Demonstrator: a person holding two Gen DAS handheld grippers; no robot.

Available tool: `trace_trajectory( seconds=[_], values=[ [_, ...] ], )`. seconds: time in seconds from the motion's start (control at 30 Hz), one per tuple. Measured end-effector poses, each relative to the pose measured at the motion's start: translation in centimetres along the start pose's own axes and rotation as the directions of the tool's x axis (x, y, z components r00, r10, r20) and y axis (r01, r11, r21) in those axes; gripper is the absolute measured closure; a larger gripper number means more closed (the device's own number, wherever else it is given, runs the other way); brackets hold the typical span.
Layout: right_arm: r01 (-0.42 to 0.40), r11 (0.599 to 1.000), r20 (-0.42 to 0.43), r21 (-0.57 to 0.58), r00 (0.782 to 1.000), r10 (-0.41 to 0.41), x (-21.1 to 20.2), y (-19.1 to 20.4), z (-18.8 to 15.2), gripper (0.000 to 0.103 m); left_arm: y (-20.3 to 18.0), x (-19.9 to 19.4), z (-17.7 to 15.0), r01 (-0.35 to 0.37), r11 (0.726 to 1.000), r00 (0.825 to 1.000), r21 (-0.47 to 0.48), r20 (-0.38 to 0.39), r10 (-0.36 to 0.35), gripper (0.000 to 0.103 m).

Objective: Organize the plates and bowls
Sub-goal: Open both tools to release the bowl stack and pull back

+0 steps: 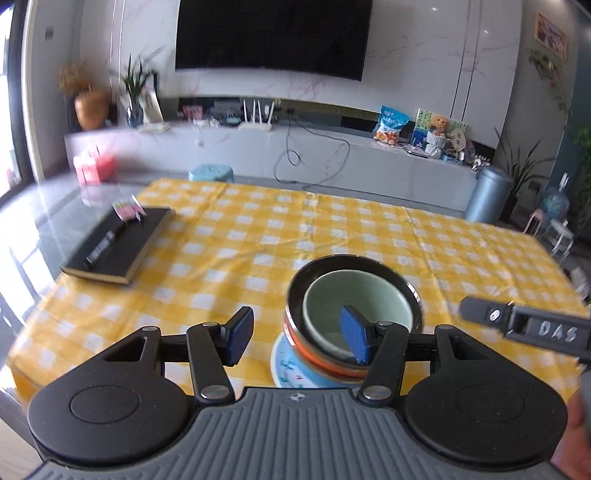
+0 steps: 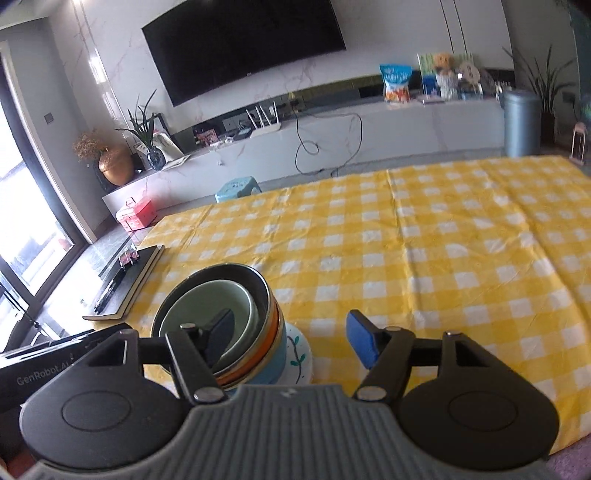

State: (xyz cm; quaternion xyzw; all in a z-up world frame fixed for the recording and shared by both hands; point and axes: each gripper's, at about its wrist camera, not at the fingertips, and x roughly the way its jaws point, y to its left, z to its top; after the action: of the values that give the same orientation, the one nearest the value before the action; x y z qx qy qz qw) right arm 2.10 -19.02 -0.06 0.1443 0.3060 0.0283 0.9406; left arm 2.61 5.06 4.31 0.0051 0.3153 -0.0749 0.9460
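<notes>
A large dark television [image 1: 271, 35] hangs on a pale marbled wall [image 1: 413, 55] at twelve o'clock. Beneath it runs a long low white cabinet [image 1: 332, 155] with a white router [image 1: 255, 125] and trailing black cables [image 1: 314, 158]. At ten o'clock stand a copper-coloured vase [image 2: 115, 166] and a potted plant [image 2: 146, 129]; bright daylight pours through a tall window [image 2: 22, 229] at nine. A grey bin [image 2: 521, 123] stands at two o'clock. A turquoise stool [image 2: 238, 190] sits on the grey floor [image 1: 33, 218].
</notes>
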Motion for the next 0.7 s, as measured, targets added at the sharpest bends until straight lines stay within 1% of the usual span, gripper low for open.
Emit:
trace_trajectory(
  seconds=[0.1, 0.13, 0.2, 0.27, 0.33, 0.4, 0.47, 0.5, 0.53, 0.57, 0.6, 0.7],
  values=[
    [0.036, 0.995, 0.067, -0.088, 0.997, -0.03, -1.7, 0.6, -1.1, 0.035, -1.3, -1.3, -1.2, -0.077, 0.994, 0.995, 0.081, 0.071, 0.072, 0.038],
    [0.043, 0.994, 0.082, -0.102, 0.996, -0.035, -2.3, 0.6, -1.5, 0.032, -1.6, -1.7, -1.6, -0.095, 0.991, 0.992, 0.098, 0.095, 0.085, 0.038],
    [0.051, 0.993, 0.092, -0.109, 0.995, -0.041, -3.1, 0.5, -2.1, 0.029, -2.1, -2.4, -2.3, -0.104, 0.988, 0.989, 0.114, 0.119, 0.091, 0.038],
    [0.056, 0.993, 0.08, -0.107, 0.996, -0.047, -3.9, 0.4, -2.6, 0.029, -2.2, -2.7, -3.0, -0.088, 0.99, 0.99, 0.108, 0.116, 0.076, 0.038],
    [0.063, 0.994, 0.073, -0.094, 0.996, -0.056, -4.7, 0.0, -3.2, 0.026, -2.3, -2.8, -3.7, -0.071, 0.992, 0.994, 0.108, 0.094, 0.061, 0.038],
    [0.075, 0.992, 0.071, -0.1, 0.995, -0.068, -5.1, -0.2, -3.9, 0.021, -2.4, -2.8, -4.3, -0.062, 0.992, 0.996, 0.111, 0.074, 0.054, 0.038],
    [0.101, 0.989, 0.074, -0.109, 0.993, -0.093, -5.3, -0.4, -4.7, 0.02, -2.7, -2.9, -4.8, -0.067, 0.99, 0.996, 0.12, 0.068, 0.059, 0.038],
    [0.114, 0.987, 0.071, -0.112, 0.992, -0.106, -5.4, -0.5, -5.2, 0.019, -2.9, -3.0, -4.9, -0.082, 0.988, 0.995, 0.131, 0.071, 0.073, 0.036],
    [0.129, 0.985, 0.064, -0.111, 0.99, -0.123, -5.5, -0.6, -5.9, 0.018, -3.1, -3.1, -5.1, -0.101, 0.984, 0.993, 0.146, 0.078, 0.09, 0.029],
    [0.138, 0.985, 0.055, -0.105, 0.99, -0.133, -5.6, -0.7, -6.5, 0.018, -3.3, -3.2, -5.3, -0.113, 0.981, 0.991, 0.16, 0.086, 0.1, 0.027],
    [0.14, 0.985, 0.044, -0.1, 0.99, -0.136, -5.6, -0.9, -7.0, 0.018, -3.4, -3.3, -5.6, -0.121, 0.978, 0.99, 0.169, 0.09, 0.107, 0.025],
    [0.151, 0.985, 0.027, -0.083, 0.988, -0.15, -5.5, -0.9, -8.2, 0.018, -3.4, -3.1, -5.9, -0.117, 0.979, 0.991, 0.166, 0.077, 0.105, 0.025]
  ],
)
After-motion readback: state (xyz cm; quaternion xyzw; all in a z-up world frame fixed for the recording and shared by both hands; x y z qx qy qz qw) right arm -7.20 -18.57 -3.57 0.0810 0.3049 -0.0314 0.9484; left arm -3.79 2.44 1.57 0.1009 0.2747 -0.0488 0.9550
